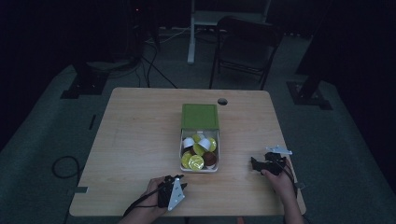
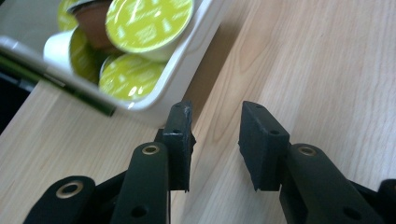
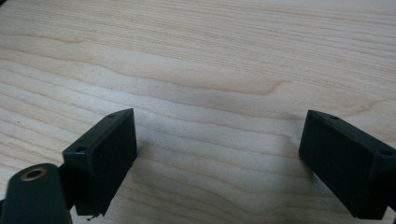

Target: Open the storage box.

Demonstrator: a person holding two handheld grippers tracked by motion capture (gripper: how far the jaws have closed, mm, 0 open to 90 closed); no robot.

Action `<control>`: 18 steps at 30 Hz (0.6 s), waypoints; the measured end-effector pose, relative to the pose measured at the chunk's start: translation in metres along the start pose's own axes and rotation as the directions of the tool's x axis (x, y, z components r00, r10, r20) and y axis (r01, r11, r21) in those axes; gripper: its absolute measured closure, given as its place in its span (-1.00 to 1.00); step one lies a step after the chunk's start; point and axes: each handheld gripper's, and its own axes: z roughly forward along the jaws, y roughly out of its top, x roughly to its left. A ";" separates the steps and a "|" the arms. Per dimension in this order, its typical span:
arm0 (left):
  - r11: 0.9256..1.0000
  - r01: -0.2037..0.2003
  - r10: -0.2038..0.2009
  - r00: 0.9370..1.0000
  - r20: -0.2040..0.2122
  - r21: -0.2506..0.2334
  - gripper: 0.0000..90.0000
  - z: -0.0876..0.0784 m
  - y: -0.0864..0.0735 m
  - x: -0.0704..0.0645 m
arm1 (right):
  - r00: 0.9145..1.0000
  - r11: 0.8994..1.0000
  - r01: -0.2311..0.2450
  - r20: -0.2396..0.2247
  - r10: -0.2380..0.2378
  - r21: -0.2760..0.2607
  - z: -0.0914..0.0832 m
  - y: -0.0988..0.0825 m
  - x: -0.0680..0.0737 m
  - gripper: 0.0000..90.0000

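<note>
Left gripper (image 1: 183,183) sits at the near table edge, just short of the tray's near end. Its hand (image 1: 154,189) wraps the body from the left, forearm coming in low from the bottom edge; grey plate faces up and to the right. In the left gripper view its jaws stand a narrow gap apart with bare table (image 2: 327,70) between the pads (image 2: 180,140); nothing is gripped. The left pad lies just beside the tray (image 2: 187,70) wall, whether touching cannot be told.

Right gripper (image 1: 254,164) rests on the table near the right edge, well apart from the tray, pointing left toward it. Right hand (image 1: 275,179) holds it from behind, wrist angled in from the lower right corner. In the right gripper view its jaws are spread wide over bare wood, pads (image 3: 107,154) released and holding nothing.

Tray (image 1: 200,169) is white and sits at mid-table, its far end tucked under a green box (image 1: 200,116). It holds a pile of capsules (image 1: 196,161): several with yellow-green lids, some white-sided, one brown. The capsules lie tilted against one another, all inside the tray.
</note>
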 end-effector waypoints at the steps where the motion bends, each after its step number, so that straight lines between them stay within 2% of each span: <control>1: 1.000 0.010 -0.010 1.000 -0.005 0.003 0.42 -0.001 -0.002 0.001 | 1.000 1.000 0.000 0.000 0.000 0.000 0.000 0.000 0.000 -0.76; 3: 1.000 0.015 -0.015 1.000 -0.005 0.006 0.42 -0.002 -0.004 0.003 | 1.000 1.000 0.000 0.000 0.000 0.000 0.000 0.000 0.000 -0.76; 4: 0.999 0.037 -0.037 0.999 -0.011 0.009 0.42 -0.004 -0.009 0.006 | 1.000 1.000 0.000 0.000 0.000 0.000 0.000 0.000 0.000 -0.76; 8: 0.997 0.070 -0.070 0.997 -0.012 0.017 0.42 -0.009 -0.017 0.011 | 1.000 1.000 0.000 0.000 0.000 0.000 0.000 0.000 0.000 -0.76; 12: 0.993 0.113 -0.113 0.993 -0.018 0.017 0.39 -0.013 -0.024 0.016 | 1.000 1.000 0.000 0.000 0.000 0.000 0.000 0.000 0.000 -0.76; 15: 0.992 0.121 -0.121 0.992 -0.026 0.024 0.39 -0.015 -0.028 0.018 | 1.000 1.000 0.000 0.000 0.000 0.000 0.000 0.000 0.000 -0.76; 18: 0.988 0.154 -0.153 0.988 -0.036 0.028 0.37 -0.017 -0.036 0.023 | 1.000 1.000 0.000 0.000 0.000 0.000 0.000 0.000 0.000 -0.76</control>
